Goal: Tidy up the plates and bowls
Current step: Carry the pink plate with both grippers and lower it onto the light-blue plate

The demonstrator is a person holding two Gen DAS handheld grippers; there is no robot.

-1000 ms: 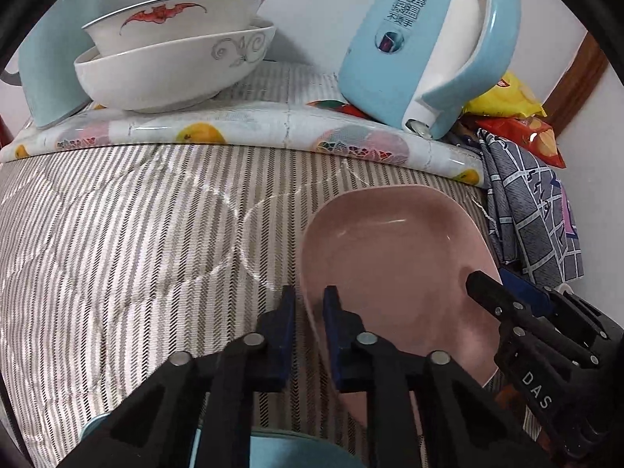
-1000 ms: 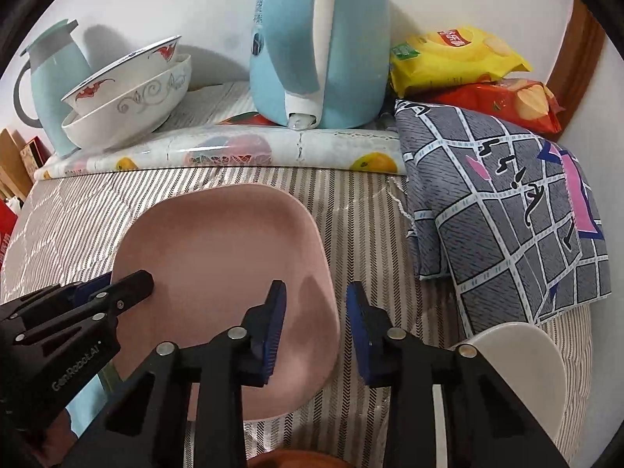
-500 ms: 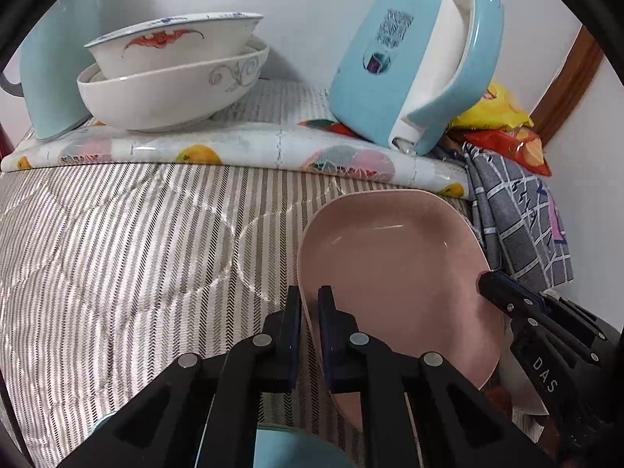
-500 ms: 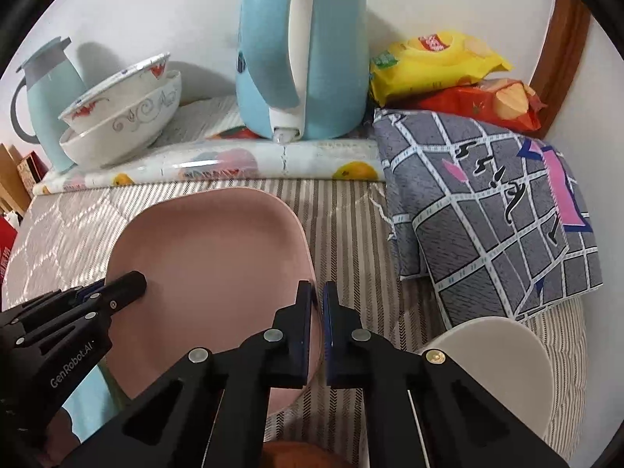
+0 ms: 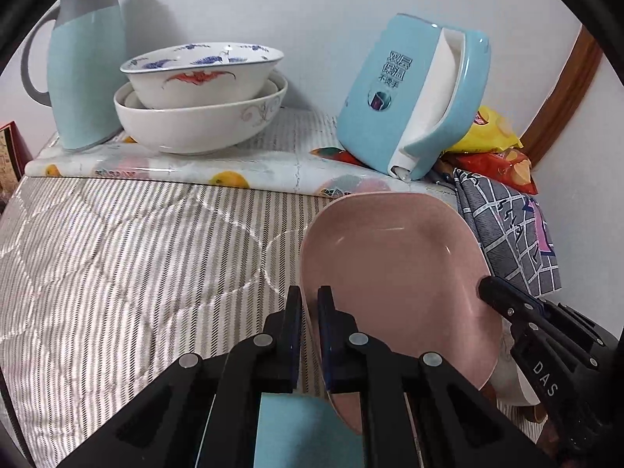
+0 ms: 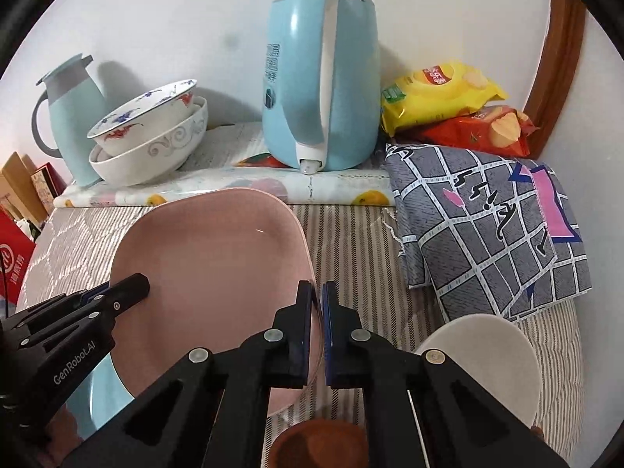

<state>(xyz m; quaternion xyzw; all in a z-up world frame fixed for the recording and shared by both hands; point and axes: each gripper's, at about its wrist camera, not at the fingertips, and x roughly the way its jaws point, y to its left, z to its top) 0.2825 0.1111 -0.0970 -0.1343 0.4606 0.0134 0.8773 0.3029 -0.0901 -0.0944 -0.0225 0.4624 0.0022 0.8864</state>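
Observation:
A pink plate (image 5: 394,269) (image 6: 218,273) hangs lifted above the striped table cover, held from both sides. My left gripper (image 5: 309,296) is shut on its left rim, and my right gripper (image 6: 316,292) is shut on its right rim. Each gripper shows in the other's view at the plate's far edge. Two white patterned bowls (image 5: 199,97) (image 6: 148,136) sit nested at the back left. A light blue plate (image 6: 101,397) lies under the pink one, a white plate (image 6: 491,355) lies at the lower right, and a brown bowl (image 6: 319,444) sits below my right gripper.
A light blue kettle (image 6: 319,89) and a pale blue jug (image 5: 85,62) stand on the fruit-print mat (image 5: 175,167) by the wall. Snack bags (image 6: 448,93) and a grey patterned cloth (image 6: 487,234) lie at the right. The striped cover (image 5: 117,273) spreads out to the left.
My right gripper closed on the pink plate's right rim. Both grippers then rose with the plate, lifting it off the light blue plate below.

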